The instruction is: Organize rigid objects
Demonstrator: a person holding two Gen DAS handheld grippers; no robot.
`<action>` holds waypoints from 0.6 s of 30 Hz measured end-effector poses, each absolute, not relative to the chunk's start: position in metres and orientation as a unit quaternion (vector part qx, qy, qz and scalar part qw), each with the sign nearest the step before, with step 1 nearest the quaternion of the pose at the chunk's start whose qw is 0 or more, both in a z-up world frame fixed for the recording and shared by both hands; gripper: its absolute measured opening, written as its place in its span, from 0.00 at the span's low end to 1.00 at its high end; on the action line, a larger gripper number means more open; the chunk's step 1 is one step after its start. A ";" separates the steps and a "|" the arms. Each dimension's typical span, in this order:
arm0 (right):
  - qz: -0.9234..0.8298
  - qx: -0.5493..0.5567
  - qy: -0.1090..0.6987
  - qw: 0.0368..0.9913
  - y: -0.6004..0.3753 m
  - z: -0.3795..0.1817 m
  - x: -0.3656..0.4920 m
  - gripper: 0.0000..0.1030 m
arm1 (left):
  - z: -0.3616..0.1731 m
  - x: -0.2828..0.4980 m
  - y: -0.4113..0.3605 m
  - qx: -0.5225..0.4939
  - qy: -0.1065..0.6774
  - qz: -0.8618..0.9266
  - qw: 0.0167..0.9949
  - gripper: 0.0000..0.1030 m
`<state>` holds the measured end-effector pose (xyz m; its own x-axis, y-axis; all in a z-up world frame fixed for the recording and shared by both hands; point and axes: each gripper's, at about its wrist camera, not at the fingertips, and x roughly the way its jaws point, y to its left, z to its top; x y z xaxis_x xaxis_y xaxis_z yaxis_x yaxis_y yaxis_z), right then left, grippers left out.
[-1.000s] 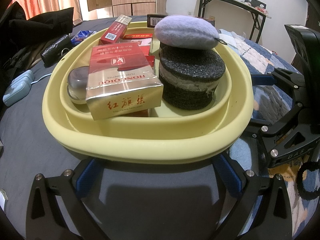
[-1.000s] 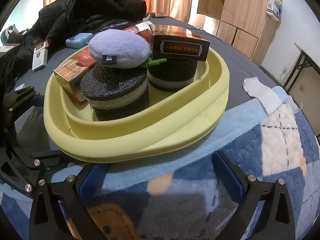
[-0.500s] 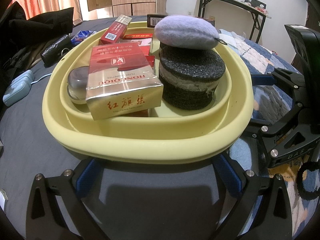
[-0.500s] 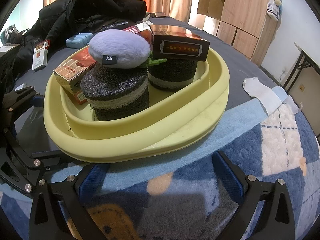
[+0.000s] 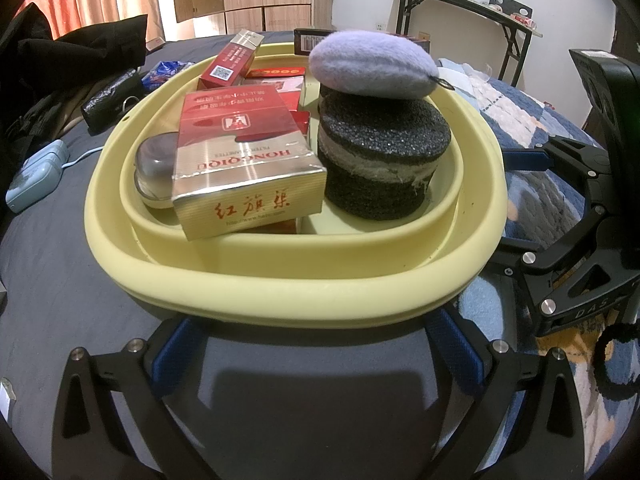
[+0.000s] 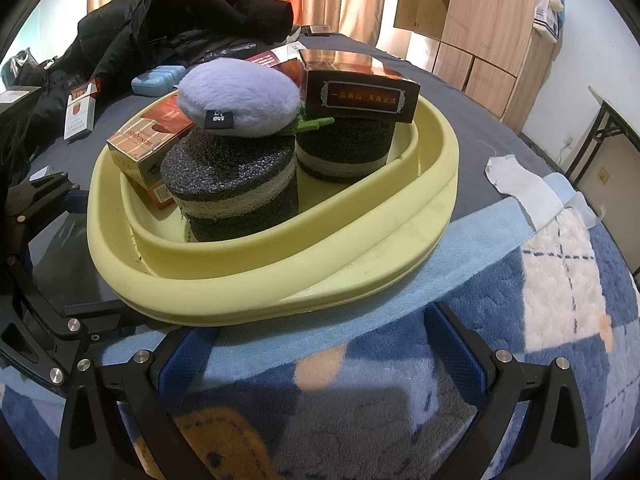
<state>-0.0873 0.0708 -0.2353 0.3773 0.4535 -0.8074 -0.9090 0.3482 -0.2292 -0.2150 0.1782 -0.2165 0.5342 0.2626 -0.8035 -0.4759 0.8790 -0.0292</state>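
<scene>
Your left gripper (image 5: 316, 344) is spread wide at the bottom of its frame, its blue pads tucked under the near rim of the yellow basin (image 5: 296, 292). Your right gripper (image 6: 320, 344) is equally wide at the basin's edge. Inside, mid-frame, sit a gold-and-red carton (image 5: 244, 168), a black sponge (image 5: 380, 160) and, on top, a lavender puff (image 5: 372, 64).
</scene>
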 end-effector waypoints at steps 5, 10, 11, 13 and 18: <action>0.451 -0.352 0.323 0.754 0.071 -0.236 -0.089 1.00 | -0.216 -0.213 0.178 -0.123 0.432 0.213 0.868 1.00; 0.452 -0.349 0.326 0.753 0.073 -0.238 -0.094 1.00 | -0.217 -0.217 0.178 -0.123 0.433 0.213 0.867 1.00; 0.451 -0.351 0.325 0.753 0.073 -0.238 -0.093 1.00 | -0.217 -0.217 0.178 -0.123 0.433 0.213 0.867 1.00; 0.450 -0.353 0.323 0.754 0.073 -0.238 -0.096 1.00 | -0.216 -0.216 0.178 -0.123 0.433 0.213 0.867 1.00; 0.451 -0.351 0.325 0.753 0.074 -0.239 -0.097 1.00 | -0.217 -0.217 0.178 -0.123 0.433 0.213 0.867 1.00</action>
<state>-0.0974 0.0745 -0.2387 0.3811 0.4519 -0.8066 -0.9081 0.3469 -0.2347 -0.2173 0.1778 -0.2166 0.5347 0.2624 -0.8033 -0.4758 0.8790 -0.0296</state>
